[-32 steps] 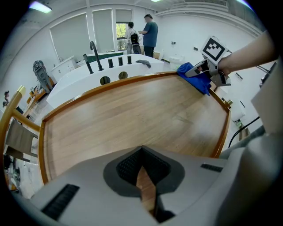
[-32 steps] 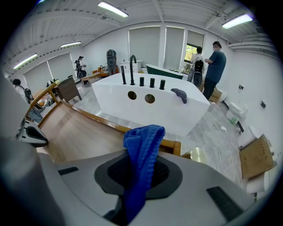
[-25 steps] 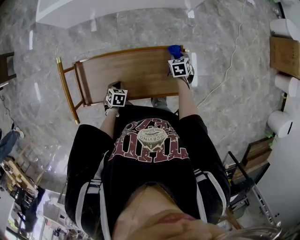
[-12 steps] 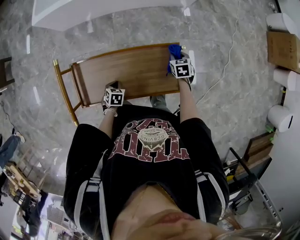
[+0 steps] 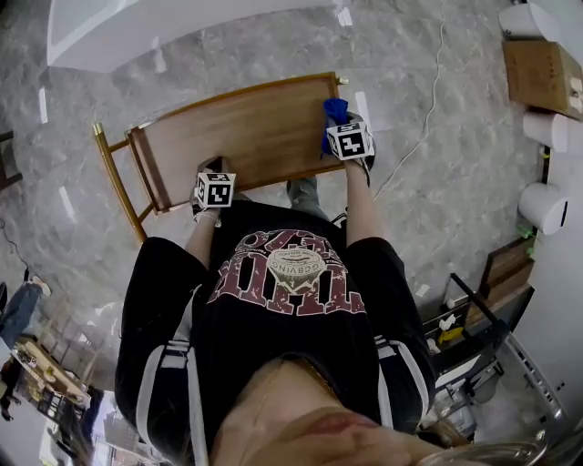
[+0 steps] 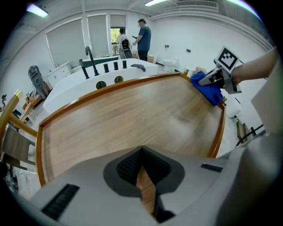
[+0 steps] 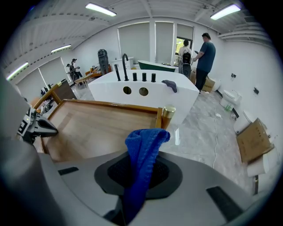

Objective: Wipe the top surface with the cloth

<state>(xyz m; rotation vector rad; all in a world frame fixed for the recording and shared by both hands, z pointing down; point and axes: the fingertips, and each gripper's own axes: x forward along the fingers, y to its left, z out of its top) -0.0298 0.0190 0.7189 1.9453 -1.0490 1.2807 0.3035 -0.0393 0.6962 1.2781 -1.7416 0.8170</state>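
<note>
right tool (image 7: 139, 174) clamped on cloth (image 7: 142, 150) | left tool (image 6: 143, 176) jaws together, empty, shown only in its own view | head view: cloth at table (image 5: 246, 132) corner

Light: bright, even, from white ceiling strip lamps (image 7: 101, 9).
Glare: pale streaks on the glossy grey marble floor (image 5: 455, 182); mild sheen on the brown wooden bench top (image 6: 132, 110).
Distortion: fisheye bending, dark corners in both gripper views.
</note>
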